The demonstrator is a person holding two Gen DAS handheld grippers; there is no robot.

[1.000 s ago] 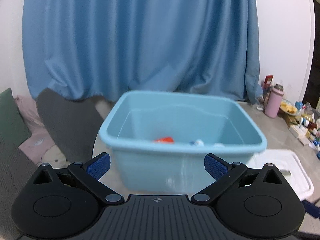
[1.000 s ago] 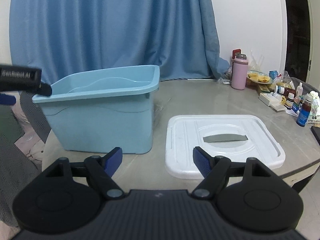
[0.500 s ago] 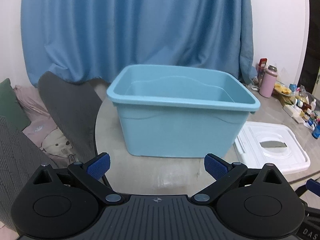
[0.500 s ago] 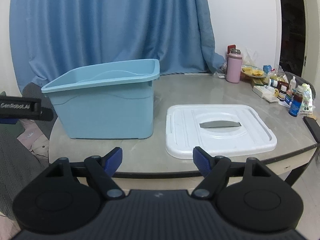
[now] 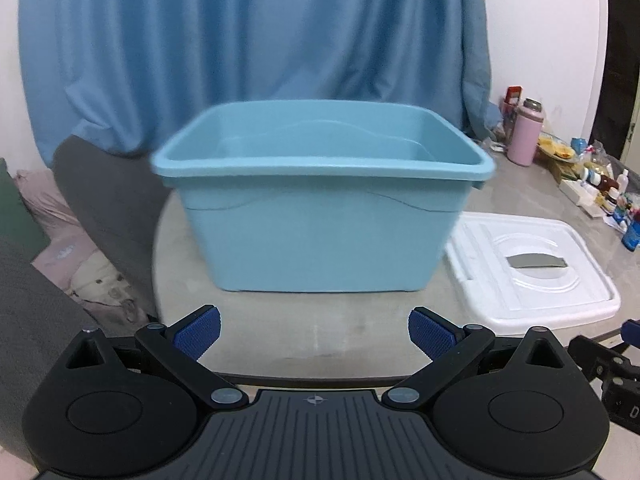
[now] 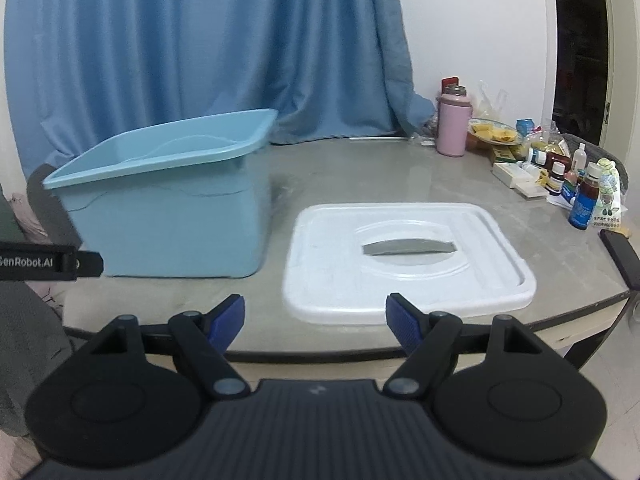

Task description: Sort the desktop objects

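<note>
Both grippers, left (image 5: 314, 330) and right (image 6: 315, 316), have drawn back from the bin (image 5: 320, 204), jaws apart, empty. Lid (image 6: 404, 256) lies beside it; closing likely follows.

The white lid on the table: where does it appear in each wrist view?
Left wrist view: the white lid lies at the right, lower than the middle, beside the blue bin.
Right wrist view: the white lid lies near the middle, right of the blue bin.
Shared landmark: the pink bottle at the table's far side.
</note>
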